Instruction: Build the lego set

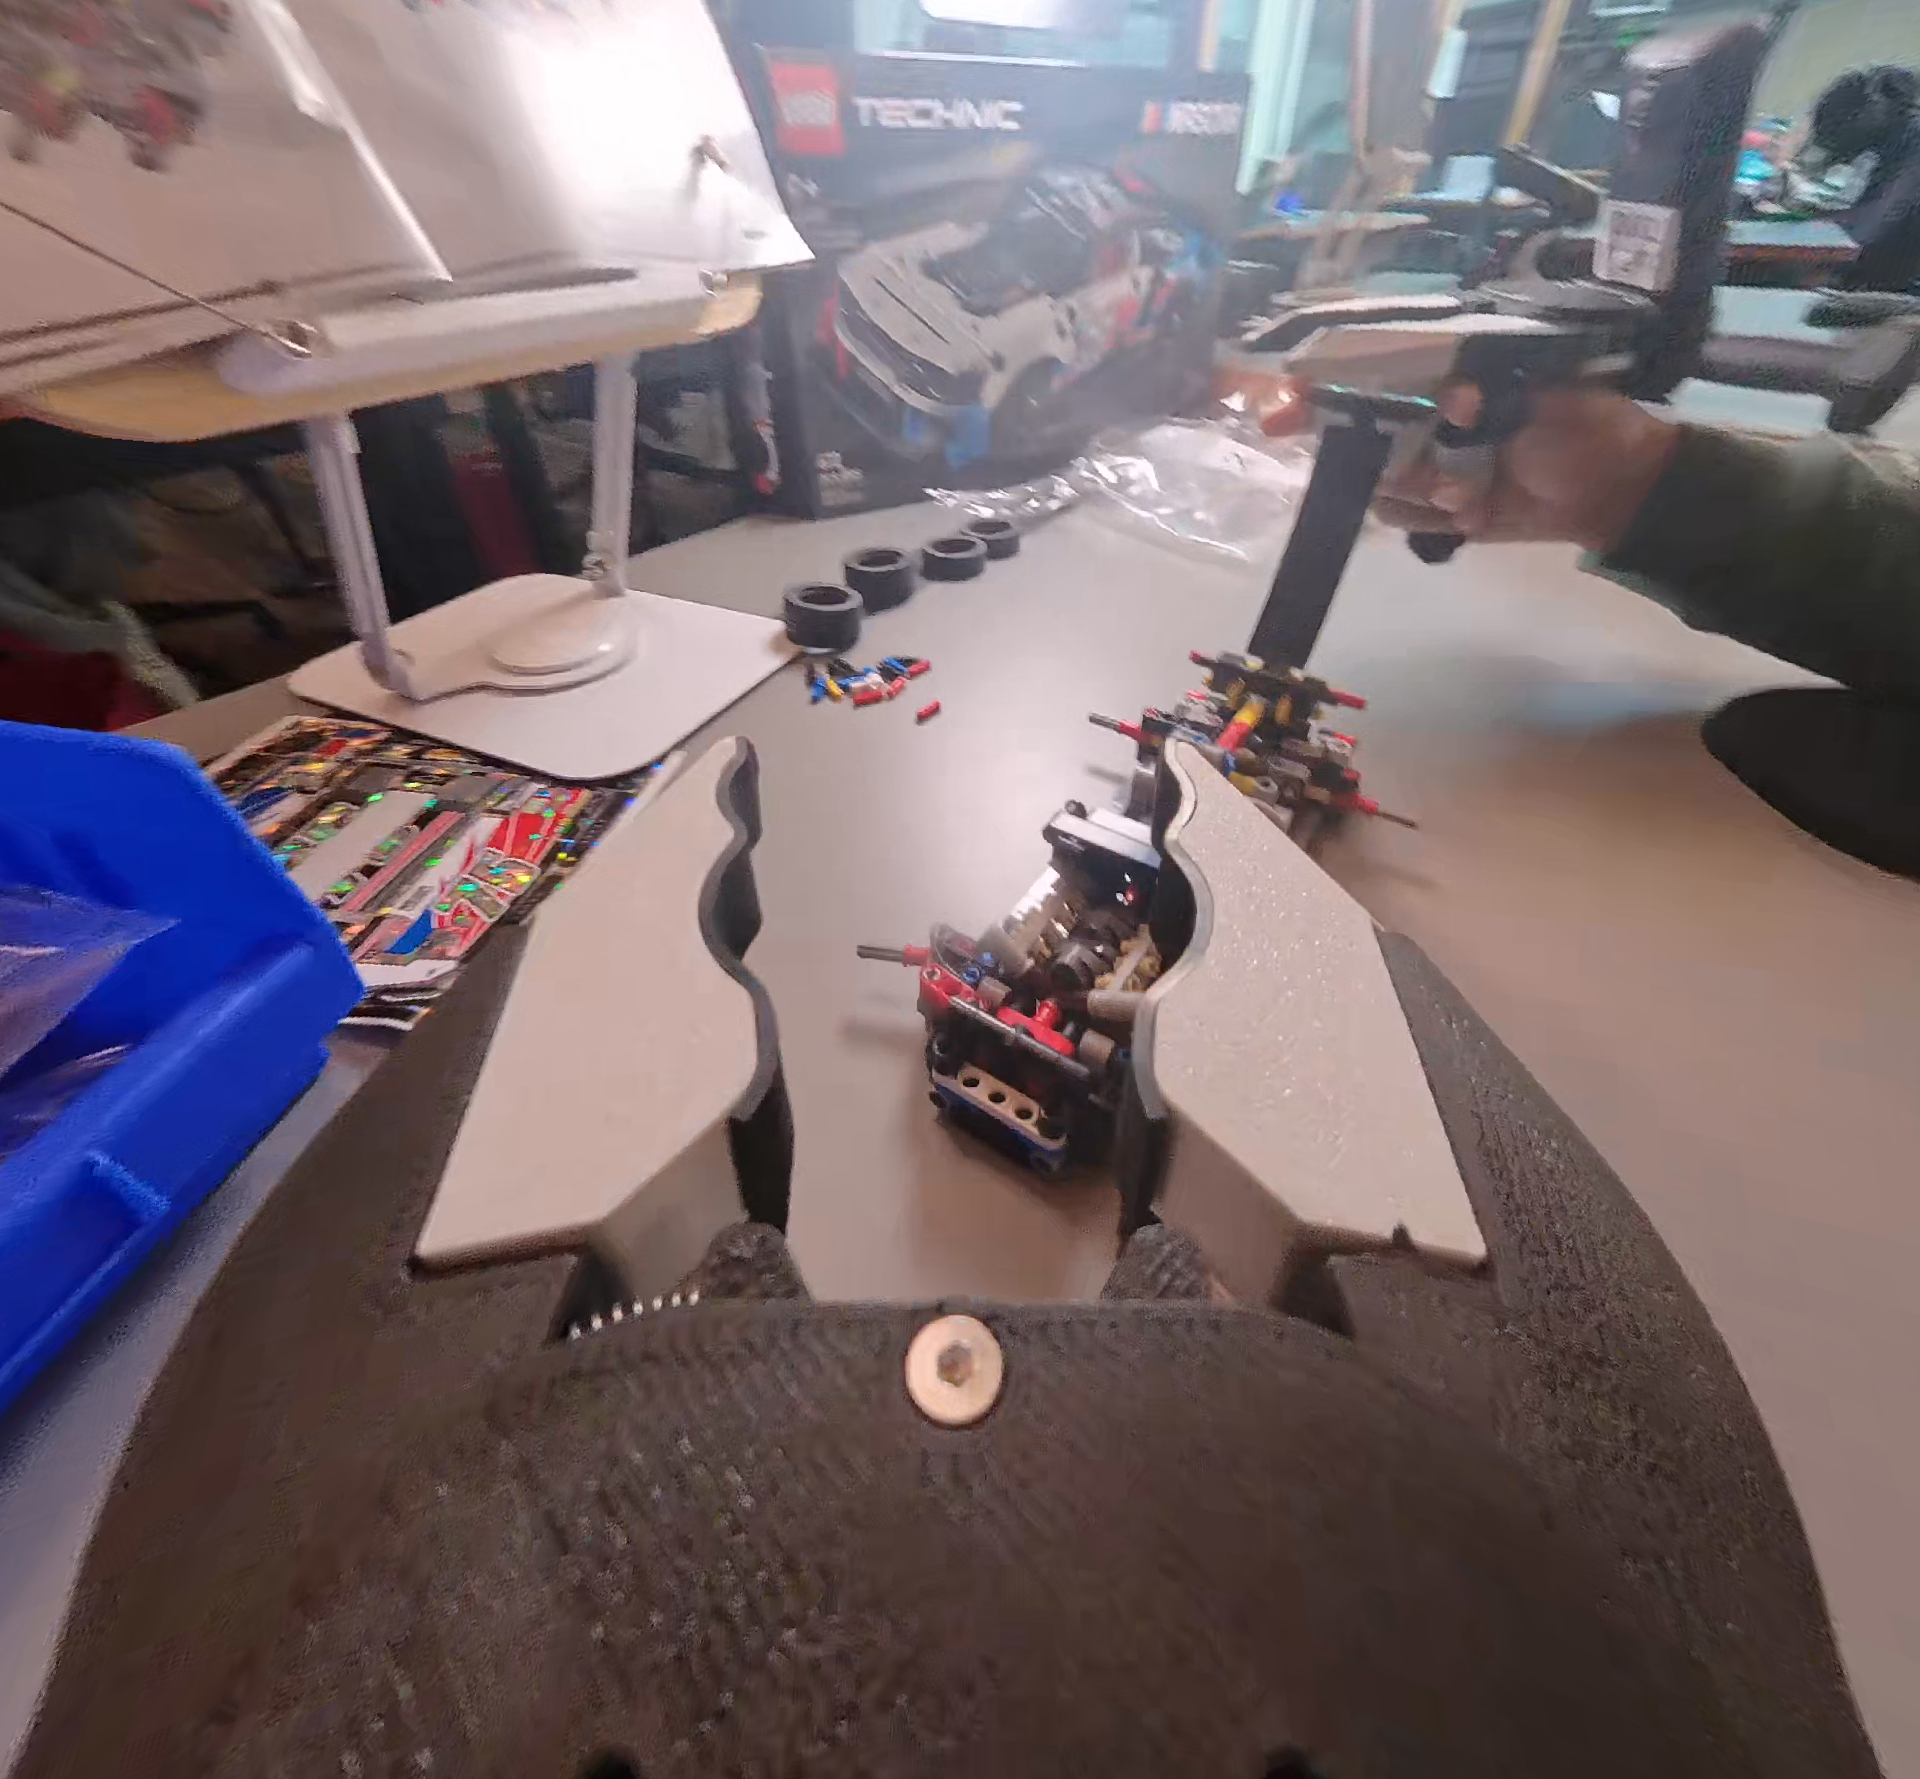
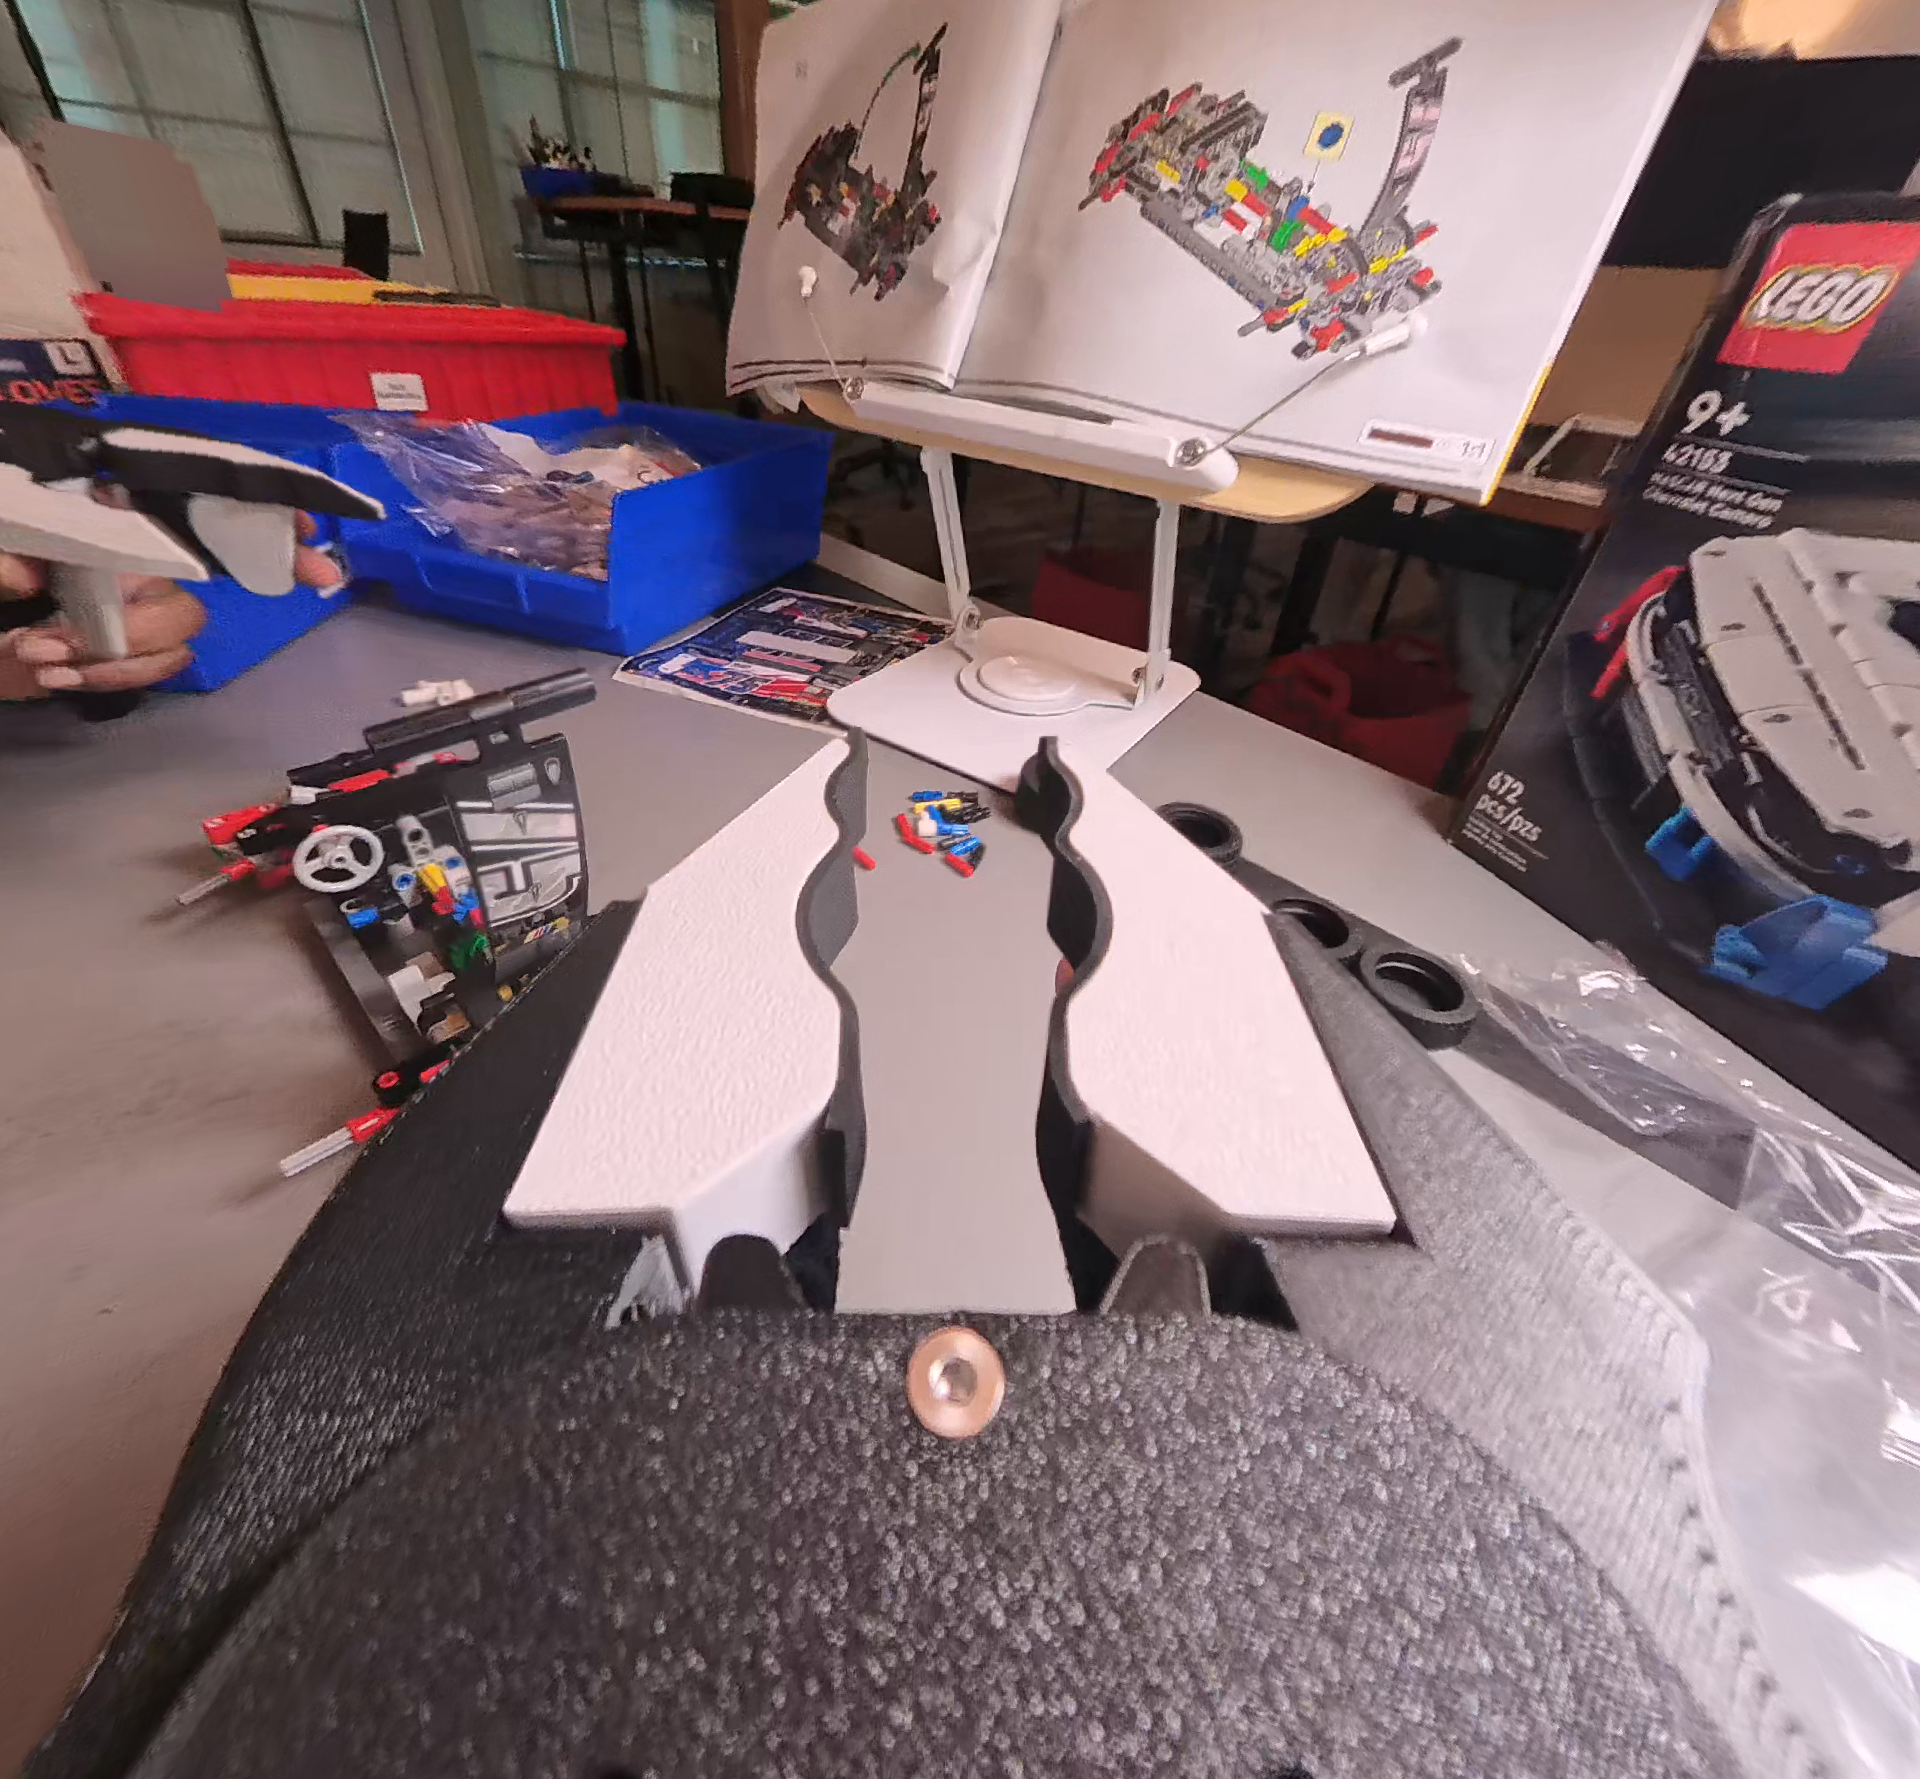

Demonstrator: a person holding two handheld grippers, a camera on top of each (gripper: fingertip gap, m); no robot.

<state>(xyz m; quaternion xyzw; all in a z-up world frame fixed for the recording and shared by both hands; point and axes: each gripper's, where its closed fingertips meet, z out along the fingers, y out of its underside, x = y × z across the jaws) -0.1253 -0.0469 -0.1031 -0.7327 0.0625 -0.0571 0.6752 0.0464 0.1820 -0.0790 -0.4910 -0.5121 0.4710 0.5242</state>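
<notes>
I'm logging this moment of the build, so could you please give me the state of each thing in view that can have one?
Left gripper: jaws open, empty.
Right gripper: jaws open, empty.
Instruction booklet: open on its stand.
Car chassis: partly built, lying on the table.
Tyres: four loose, unmounted.
Small pins: loose in a pile.
Blue bin: holding plastic bags.
Set box: standing upright.

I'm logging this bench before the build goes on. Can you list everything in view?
Chassis assembly: one, multicoloured, table centre.
Tyres: four, black, in a row behind it.
Loose pins: a small pile, red, blue, yellow, ahead of the right claw.
Instruction booklet: one, white, open on a stand.
Sticker sheet: one, by the stand base.
Bins: blue, one red behind.
Set box: one, dark, right edge.
Plastic bag: clear, right.
Left claw: open, empty.
Right claw: open, empty.
</notes>
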